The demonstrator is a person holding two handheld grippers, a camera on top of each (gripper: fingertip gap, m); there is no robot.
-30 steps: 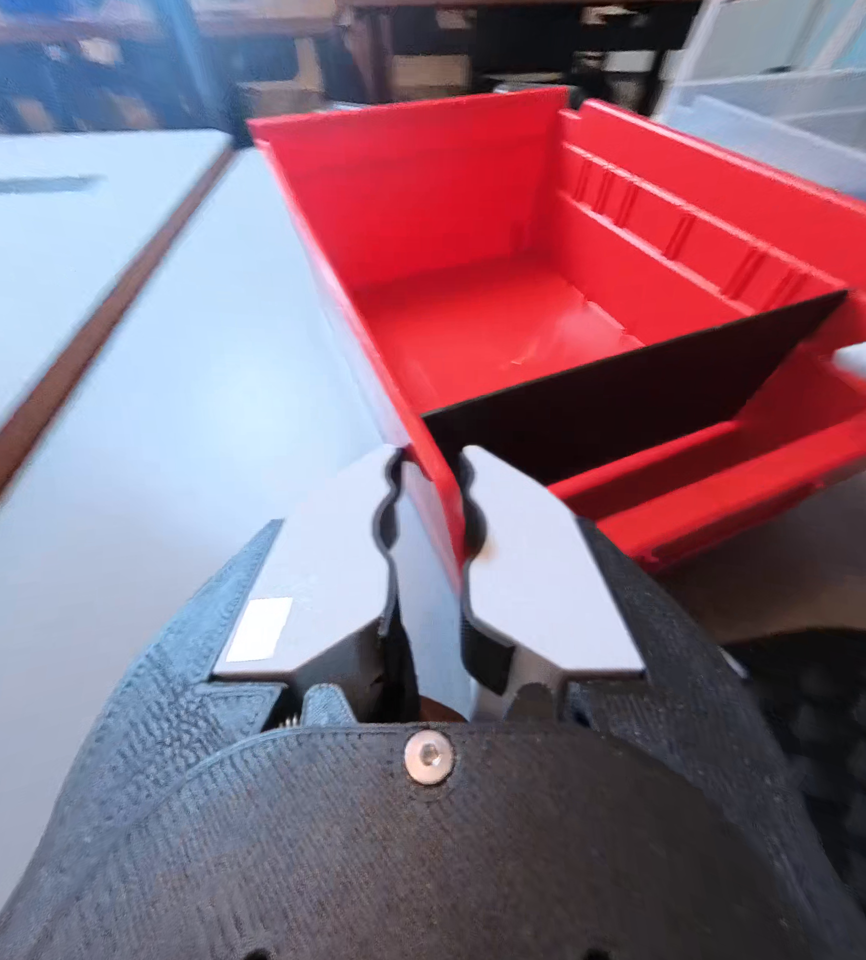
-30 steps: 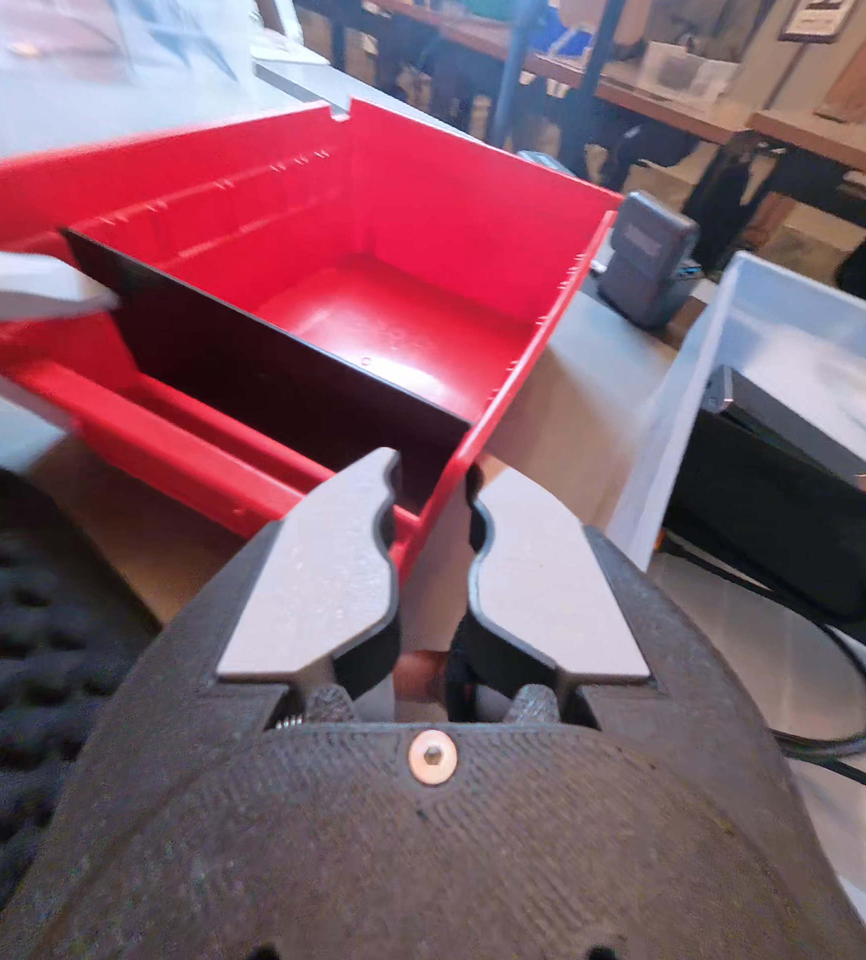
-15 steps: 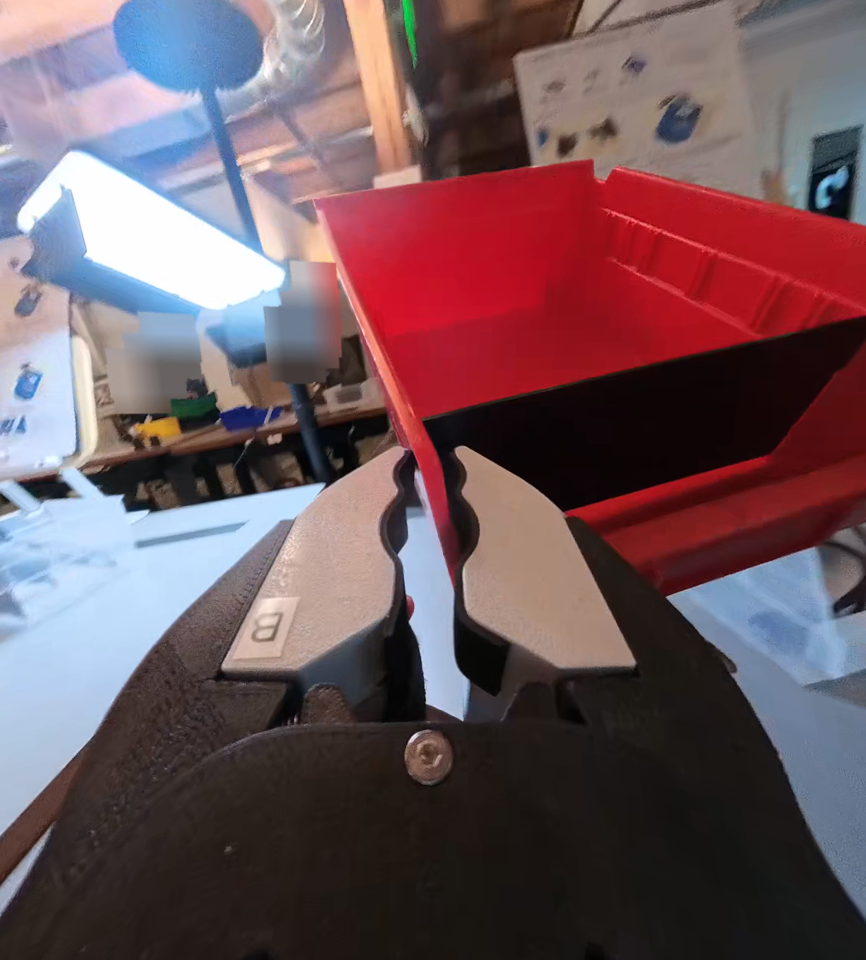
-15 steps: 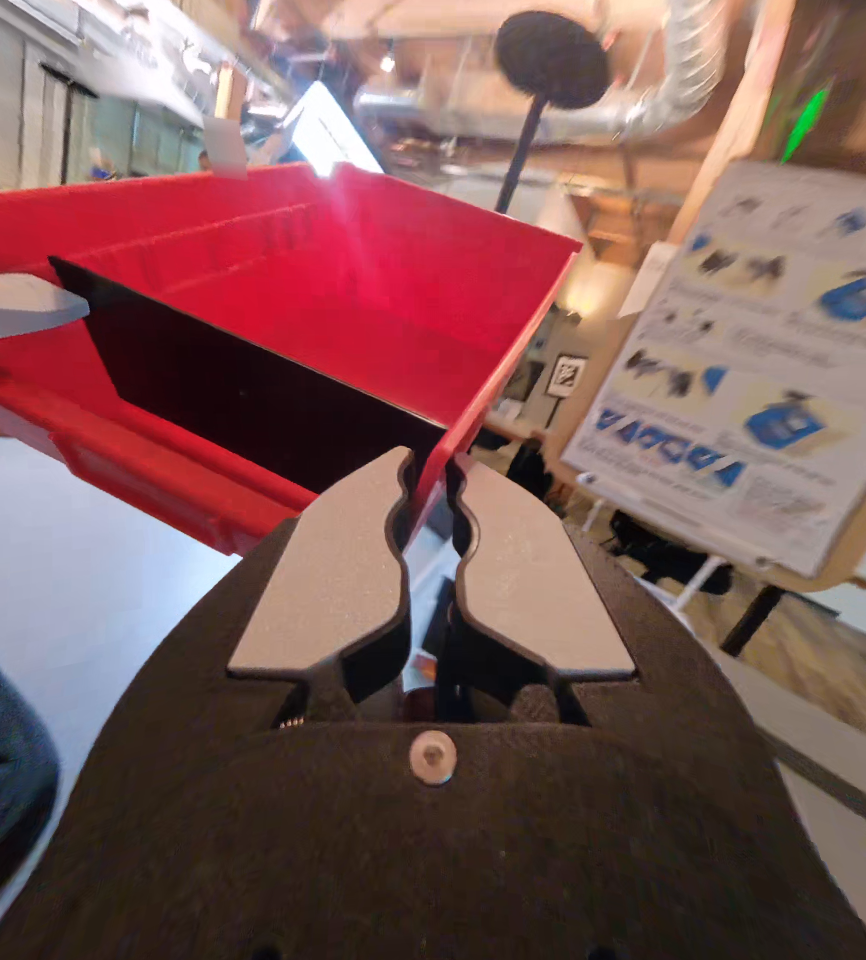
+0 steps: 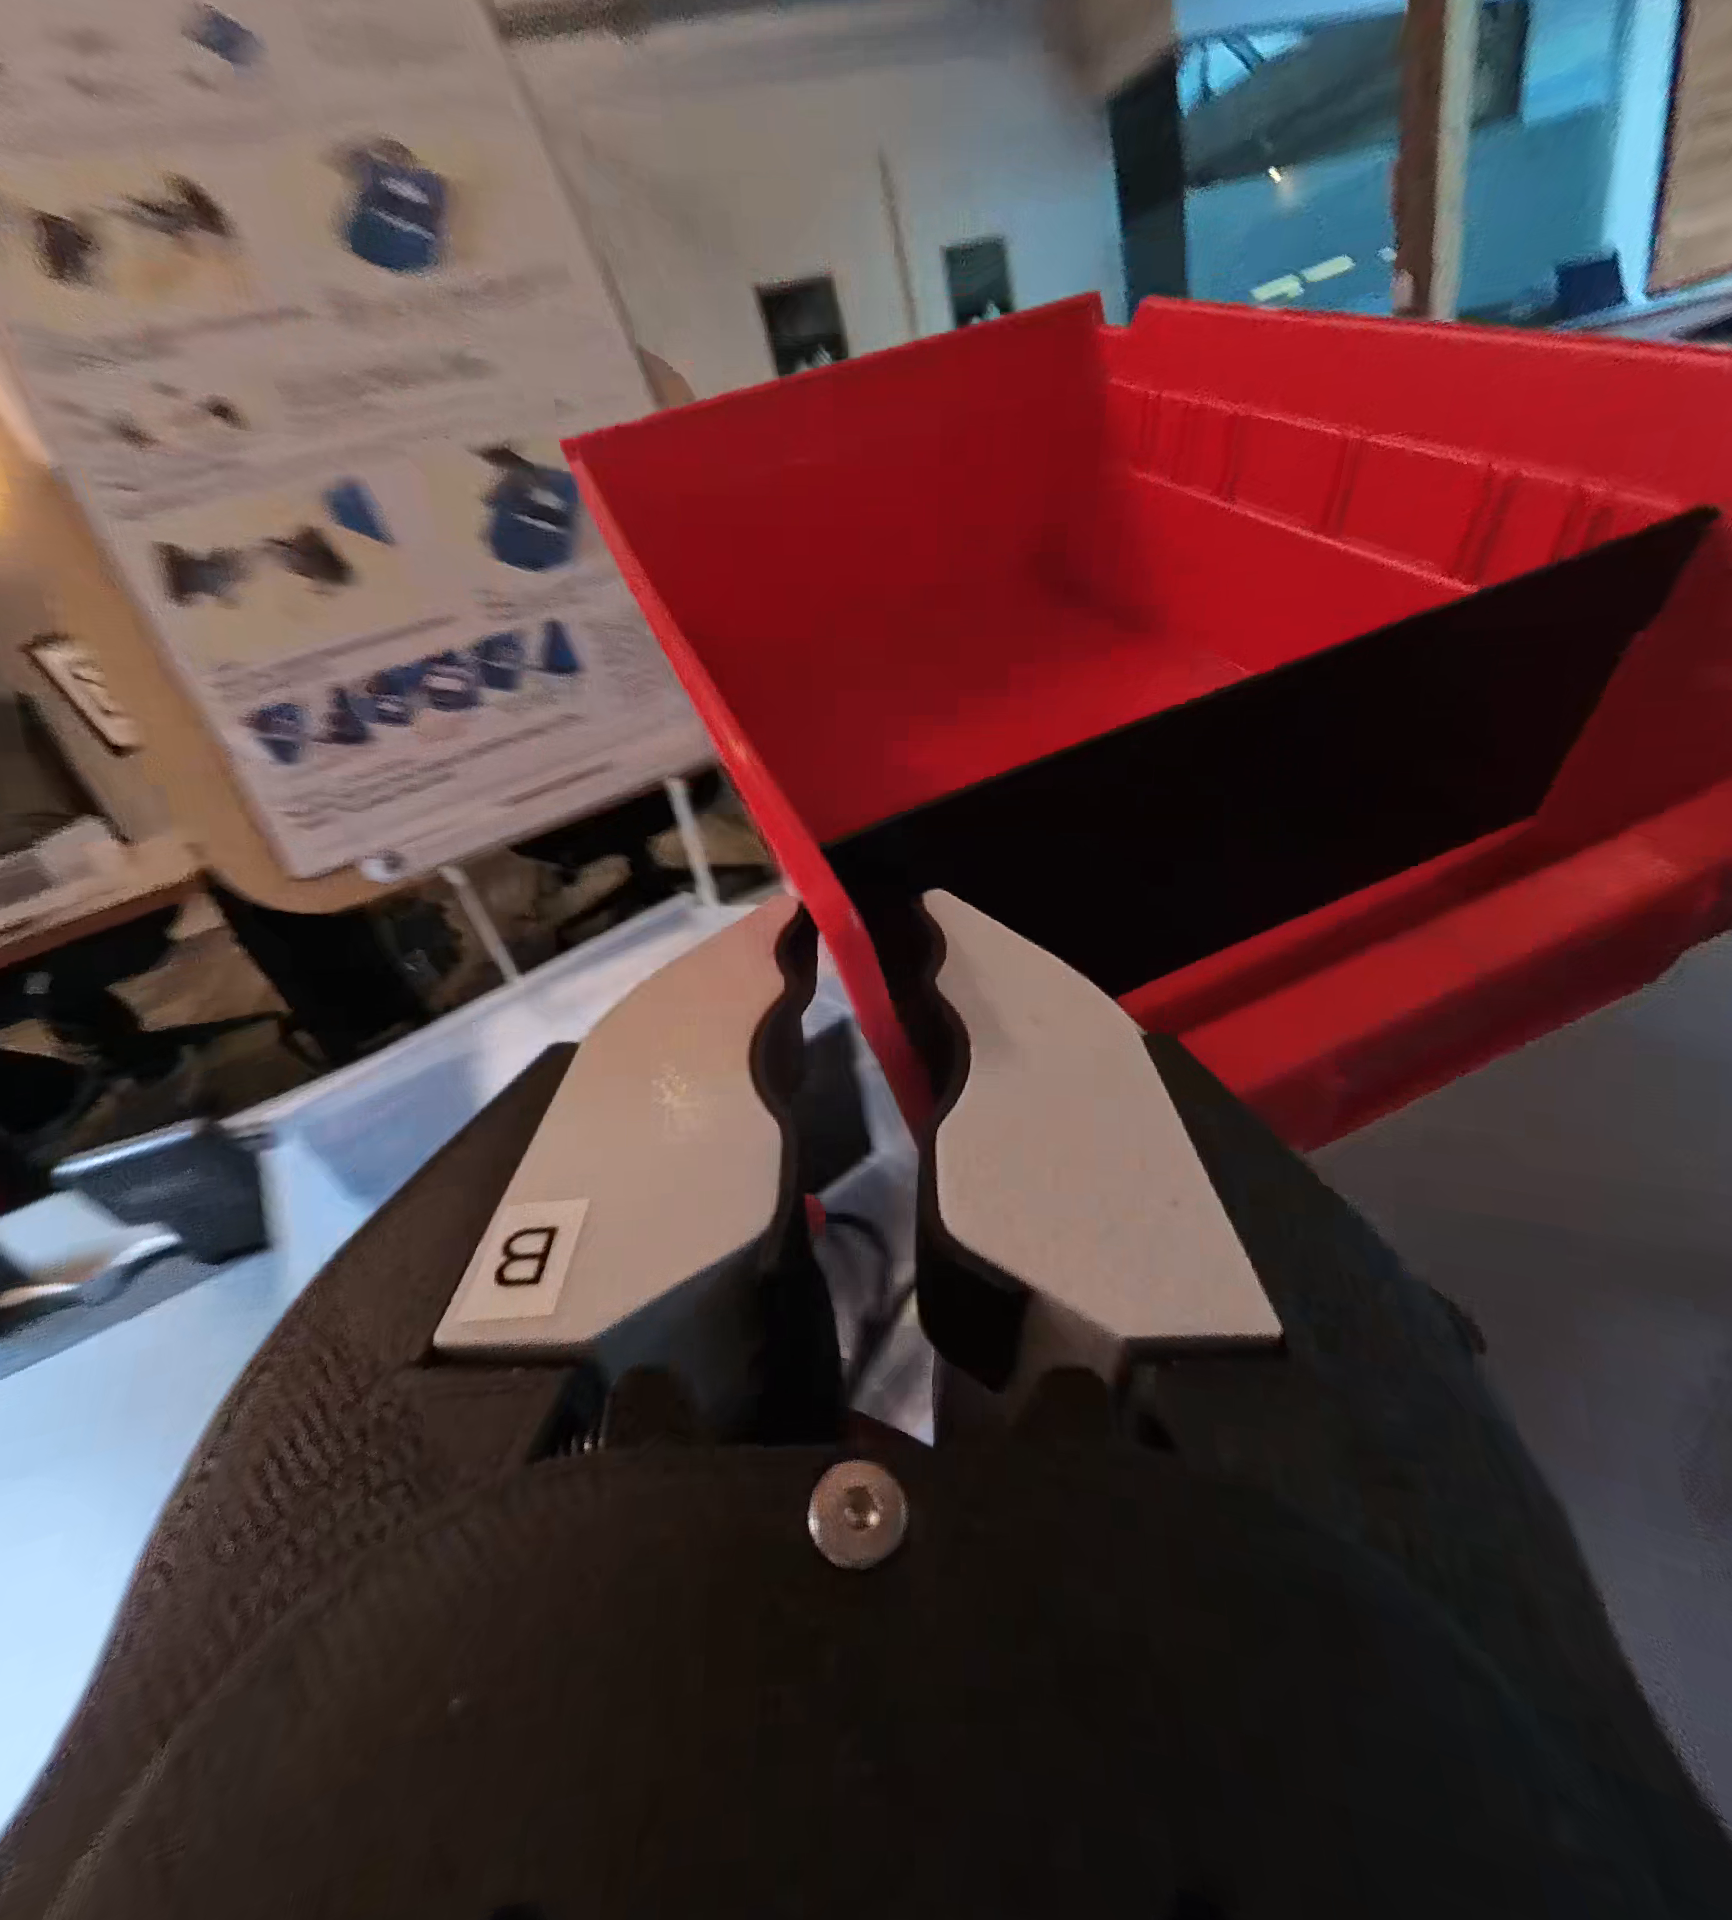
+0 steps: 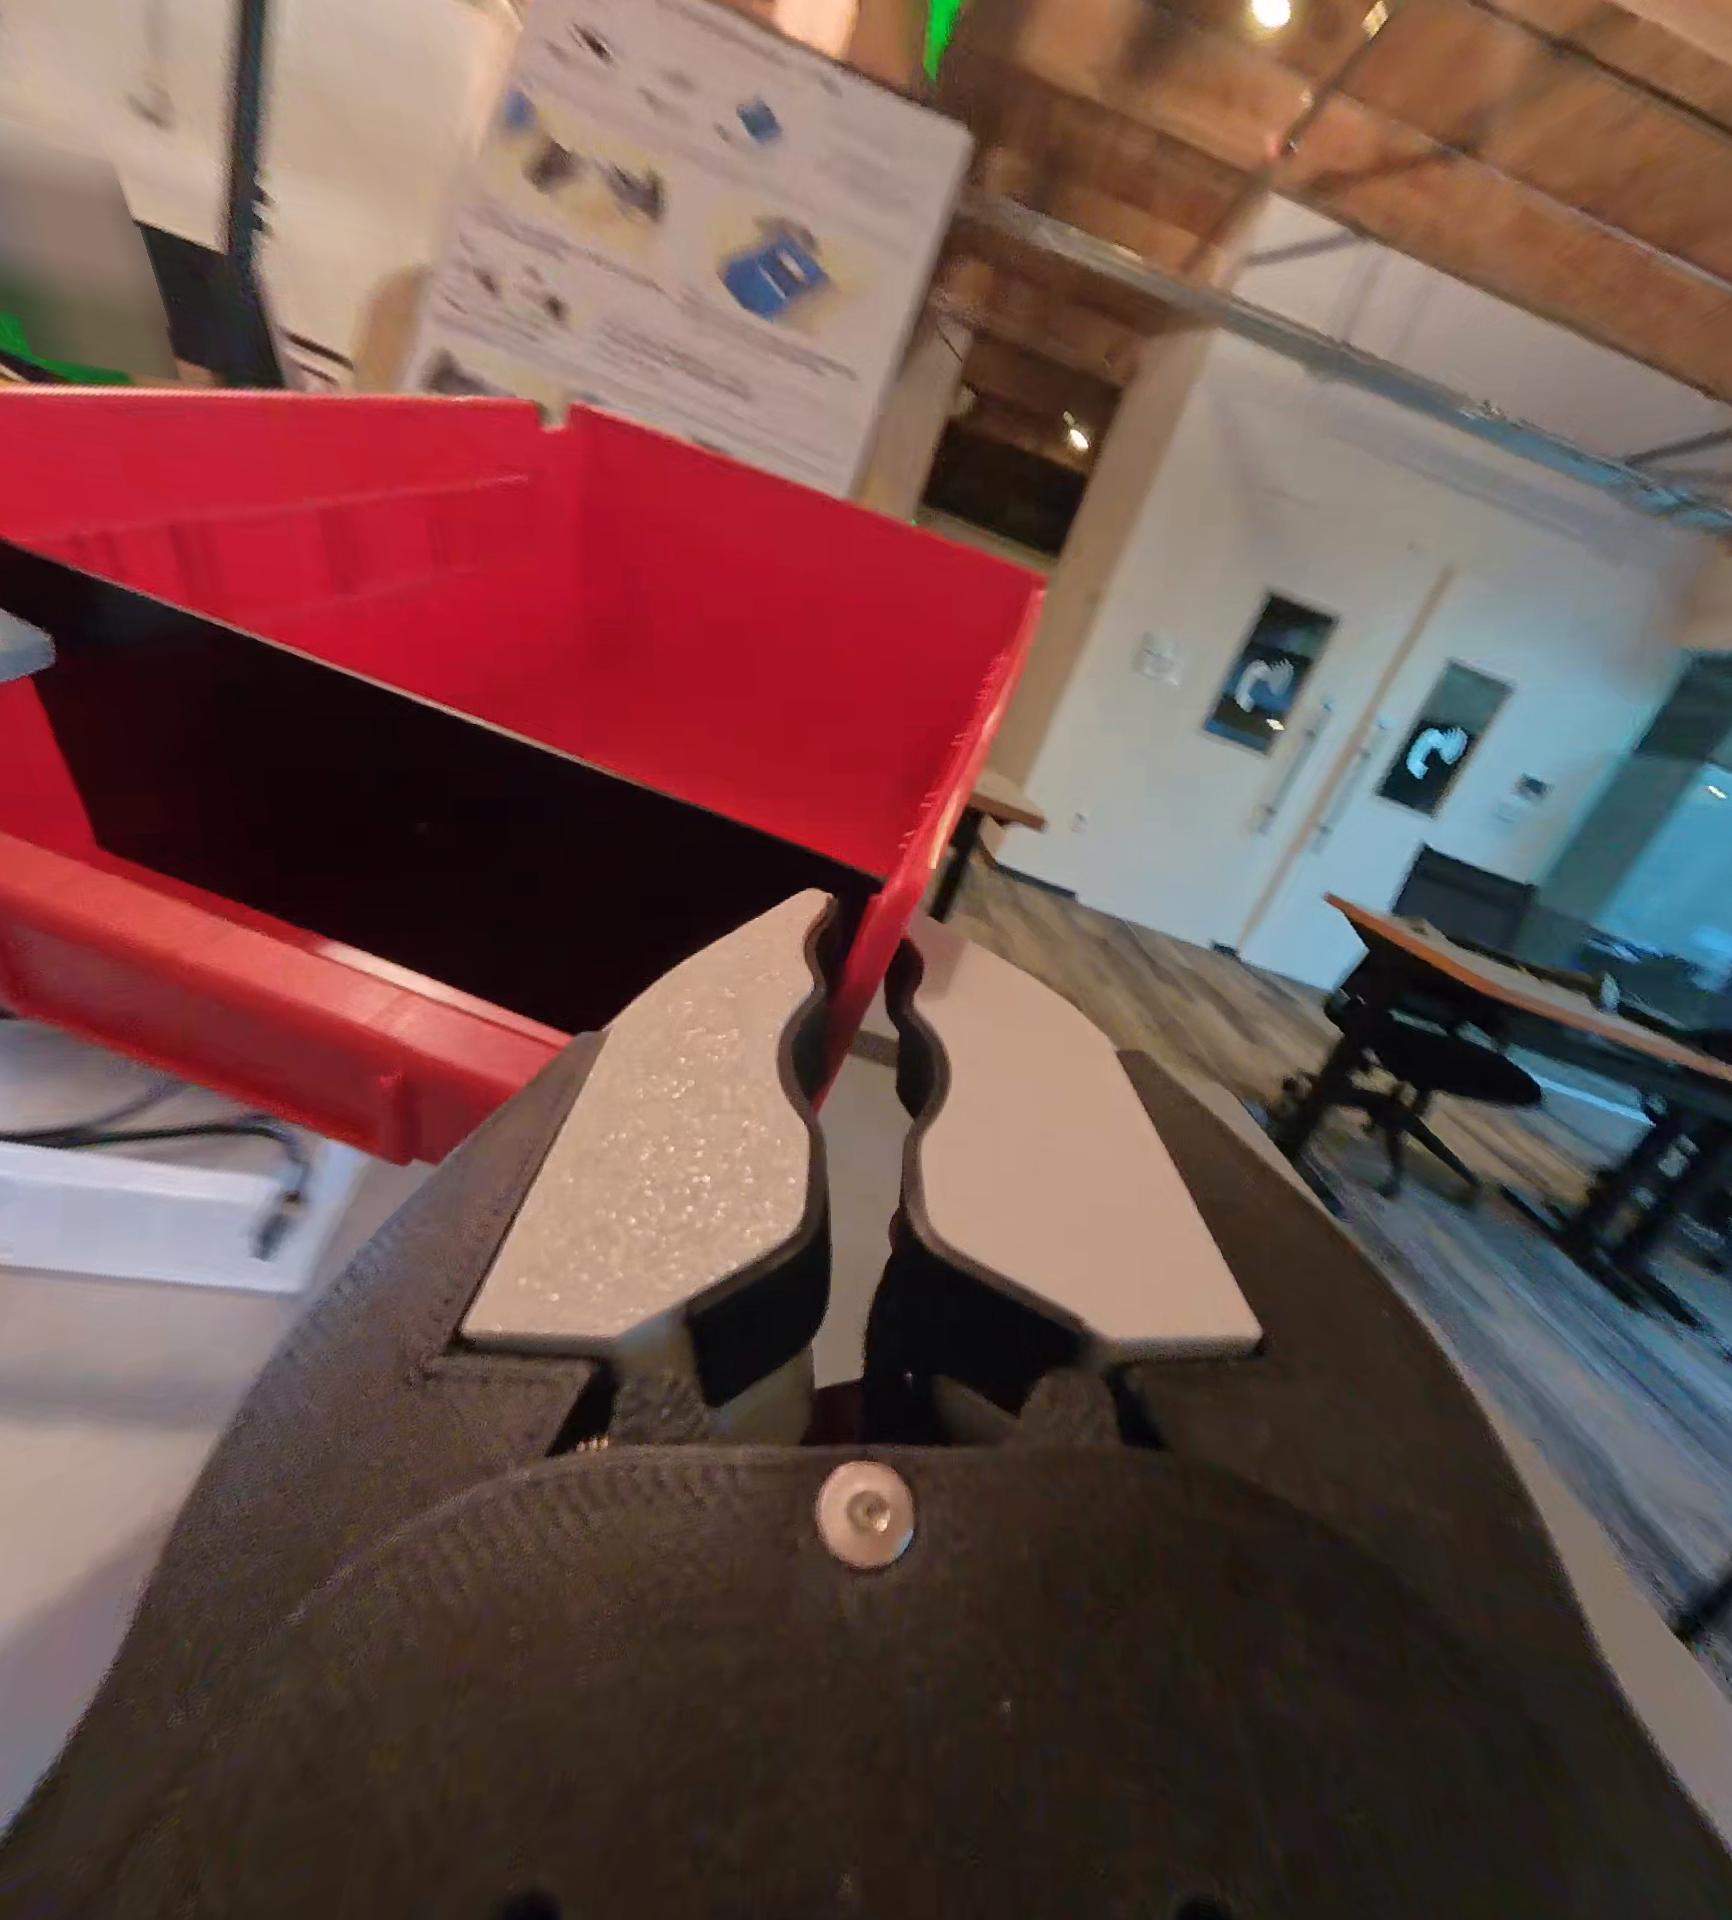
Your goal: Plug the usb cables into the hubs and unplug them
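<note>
Left wrist view: our left gripper [image 5: 862, 914] had its jaws clamped on the red bin [image 5: 945, 582] side wall, bin held up off the desk [image 5: 62, 1558]. Right wrist view: right gripper [image 6: 867, 930] pinched the opposite wall. We couldn't spot any USB cables or hubs.

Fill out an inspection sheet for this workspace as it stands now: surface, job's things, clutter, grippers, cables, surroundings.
Surface: pale table at lower left, blurred.
Job's things: no hubs or USB plugs clearly seen.
Clutter: red bin with black divider, raised and tilted; its visible compartment looks empty.
Grippers: left gripper shut on the bin's left side wall; right gripper shut on the bin's right side wall.
Cables: dark cable on the table under the bin.
Surroundings: poster board, desks, wooden ceiling beams.
</note>
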